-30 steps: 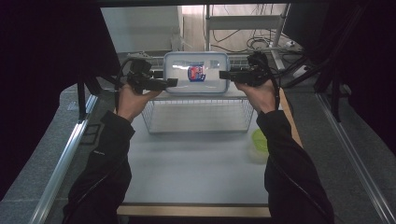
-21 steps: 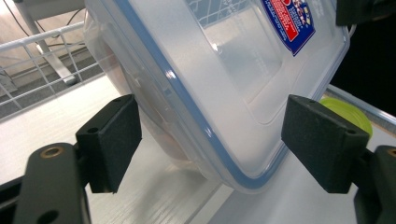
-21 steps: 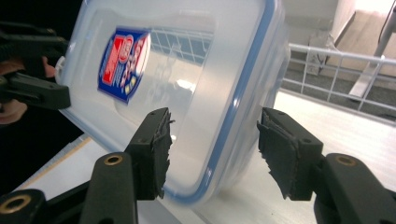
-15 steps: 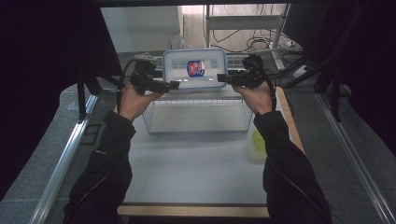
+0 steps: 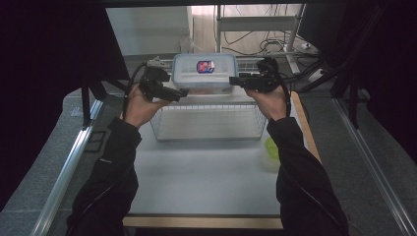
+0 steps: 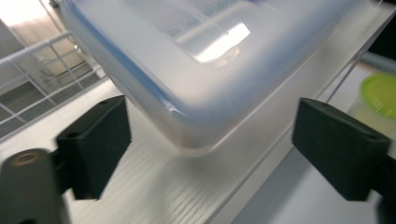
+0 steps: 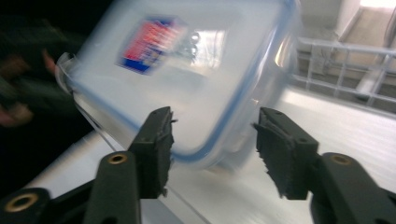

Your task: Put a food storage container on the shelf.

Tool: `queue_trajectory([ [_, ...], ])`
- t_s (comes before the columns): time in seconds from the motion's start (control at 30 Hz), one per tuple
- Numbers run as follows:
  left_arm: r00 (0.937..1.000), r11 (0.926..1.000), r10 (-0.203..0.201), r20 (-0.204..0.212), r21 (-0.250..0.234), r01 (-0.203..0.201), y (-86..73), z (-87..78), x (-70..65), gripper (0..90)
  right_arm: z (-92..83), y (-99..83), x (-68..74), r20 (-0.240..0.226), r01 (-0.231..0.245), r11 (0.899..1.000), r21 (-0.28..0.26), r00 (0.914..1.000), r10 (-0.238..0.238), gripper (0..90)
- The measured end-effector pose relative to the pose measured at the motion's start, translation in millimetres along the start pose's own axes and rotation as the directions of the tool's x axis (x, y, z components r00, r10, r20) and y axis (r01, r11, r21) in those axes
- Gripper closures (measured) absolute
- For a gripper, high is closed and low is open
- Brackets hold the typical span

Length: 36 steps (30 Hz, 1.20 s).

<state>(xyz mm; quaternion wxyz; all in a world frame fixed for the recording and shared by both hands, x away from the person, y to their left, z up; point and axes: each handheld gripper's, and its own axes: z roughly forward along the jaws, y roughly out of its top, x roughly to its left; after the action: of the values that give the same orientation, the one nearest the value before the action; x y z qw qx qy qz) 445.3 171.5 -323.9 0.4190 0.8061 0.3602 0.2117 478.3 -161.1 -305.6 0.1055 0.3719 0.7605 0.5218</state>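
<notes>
A clear plastic box (image 5: pixel 204 73) with a blue-sealed lid and a red-and-blue label sits at the far side of the table, just behind a wire basket (image 5: pixel 206 122). My left gripper (image 5: pixel 181 93) is at the box's left end and my right gripper (image 5: pixel 233 80) at its right end. In the left gripper view the jaws of the left gripper (image 6: pixel 217 140) stand wide open, with a lower corner of the box (image 6: pixel 187 88) just beyond them. In the right gripper view the right gripper (image 7: pixel 212 149) is open, with a corner of the box (image 7: pixel 187 84) between the jaws, blurred.
A small cup with a green lid (image 5: pixel 270 147) stands right of the basket and shows as the green lid (image 6: pixel 380 93) in the left gripper view. The box lies over a white ribbed surface (image 6: pixel 154 191). Shelving and cables stand behind the table.
Both grippers have closed in on the ends of the box. The box has shifted slightly away from me and looks a little tilted.
</notes>
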Motion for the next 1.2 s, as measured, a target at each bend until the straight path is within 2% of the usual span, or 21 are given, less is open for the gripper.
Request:
queue_trajectory([
  [0.03, 0.9998, 0.9997, 0.018, -0.012, 0.017, -0.018, -1.0, 1.4, -1.6, 12.9, 0.0, 0.0, 0.0, 0.0, 0.0, 1.0, 0.0, 1.0, 0.0, 48.0],
  [0.1, 0.9996, 0.9992, 0.026, -0.013, 0.03, -0.025, -2.0, 4.9, -3.2, 17.5, 1.7, 0.3, 2.1, 0.015, 0.026, 0.999, 0.026, 0.9995, -0.026, 48.3],
  [0.2, 0.9997, 0.9992, 0.021, -0.012, 0.035, -0.02, -2.7, 8.0, -3.8, 17.2, 3.2, -0.8, 4.2, 0.031, 0.04, 0.999, 0.03, 0.9987, -0.041, 47.7],
  [0.3, 0.9995, 0.999, 0.02, -0.025, 0.04, -0.019, -2.8, 8.0, -3.9, 21.1, 3.2, -1.4, 2.7, 0.028, 0.039, 0.999, 0.032, 0.9988, -0.04, 48.7],
  [0.4, 0.9994, 0.9994, -0.009, -0.034, 0.034, 0.01, -3.2, 7.1, -3.2, 30.6, 4.1, -3.0, 3.0, 0.038, 0.048, 0.998, 0.04, 0.9981, -0.05, 51.3],
  [0.47, 0.9984, 0.9993, -0.021, -0.052, 0.031, 0.023, -3.1, 6.9, -2.6, 43.8, 6.8, -5.1, 3.8, 0.069, 0.064, 0.997, 0.053, 0.9953, -0.068, 55.3],
  [0.5, 0.9978, 0.9991, -0.026, -0.06, 0.031, 0.028, -3.1, 6.5, -1.7, 43.8, 6.8, -5.1, 3.8, 0.069, 0.064, 0.997, 0.053, 0.9953, -0.068, 55.3],
  [0.53, 0.9973, 0.999, -0.035, -0.064, 0.026, 0.037, -3.2, 6.1, -0.8, 50.7, 7.4, -5.6, 3.8, 0.08, 0.069, 0.996, 0.05, 0.9941, -0.073, 55.9],
  [0.6, 0.9969, 0.9986, -0.047, -0.063, 0.023, 0.048, -3.8, 5.7, 1.8, 54.4, 7.1, -4.9, 3.3, 0.077, 0.067, 0.996, 0.052, 0.9945, -0.071, 56.7],
  [0.9, 0.9968, 0.9987, -0.045, -0.066, 0.018, 0.047, -4.3, 5.9, 2.2, 53.6, 6.1, -4.1, 5.0, 0.088, 0.077, 0.996, 0.047, 0.9929, -0.08, 58.5],
  [1.03, 0.9984, 0.9989, -0.045, -0.034, -0.011, 0.045, -9.0, 2.2, -0.6, 44.0, 3.6, -7.2, 7.7, 0.095, 0.11, 0.993, 0.049, 0.9889, -0.114, 58.8],
  [1.1, 0.9988, 0.9995, -0.031, -0.038, -0.007, 0.031, -11.4, -1.0, -1.7, 39.2, 2.0, -10.1, 8.7, 0.091, 0.119, 0.992, 0.047, 0.9882, -0.123, 56.9],
  [1.17, 0.9991, 0.9992, -0.031, -0.029, -0.024, 0.031, -14.2, -4.7, -4.4, 30.9, -0.1, -14.5, 9.7, 0.083, 0.125, 0.991, 0.046, 0.9882, -0.128, 53.5],
  [1.2, 0.9993, 0.9995, -0.023, -0.028, -0.023, 0.023, -15.7, -7.2, -6.2, 30.9, -0.1, -14.5, 9.7, 0.083, 0.125, 0.991, 0.046, 0.9882, -0.128, 53.5],
])
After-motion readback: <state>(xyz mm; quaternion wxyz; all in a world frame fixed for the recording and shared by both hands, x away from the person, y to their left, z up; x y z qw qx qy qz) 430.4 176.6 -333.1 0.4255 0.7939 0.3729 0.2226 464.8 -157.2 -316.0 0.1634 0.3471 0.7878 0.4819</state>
